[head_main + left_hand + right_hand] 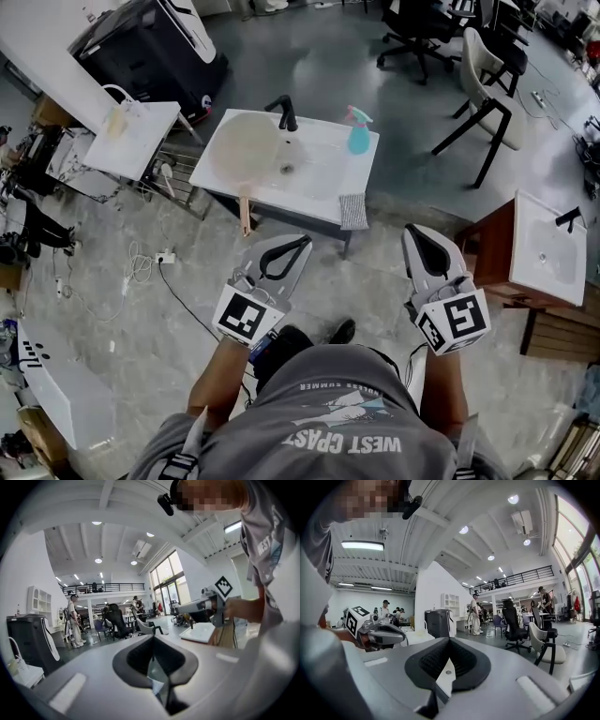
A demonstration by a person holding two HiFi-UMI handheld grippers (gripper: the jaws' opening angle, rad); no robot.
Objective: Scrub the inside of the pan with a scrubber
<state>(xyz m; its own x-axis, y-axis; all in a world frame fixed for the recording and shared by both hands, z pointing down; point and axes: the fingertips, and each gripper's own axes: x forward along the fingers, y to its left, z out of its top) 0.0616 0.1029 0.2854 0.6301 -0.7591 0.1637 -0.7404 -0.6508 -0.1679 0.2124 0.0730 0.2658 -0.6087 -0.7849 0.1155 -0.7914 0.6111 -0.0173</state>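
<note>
Grey scrubber (353,212) lies just ahead, between my left claw (302,242) and right claw (413,234), both closed and empty; the pan (248,150) sits beyond, leftward.

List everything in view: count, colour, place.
sink unit: one, white, mid-floor ahead
pan: one, cream with wooden handle, on the sink unit's left half
faucet: one, black, sink unit's back edge
spray bottle: one, blue with pink trigger, back right of sink unit
scrubber: one, grey, sink unit's front right corner
second sink: one, white on brown cabinet, far right
left gripper: one, grey, shut and empty, short of the sink unit
right gripper: one, grey, shut and empty, beside it
</note>
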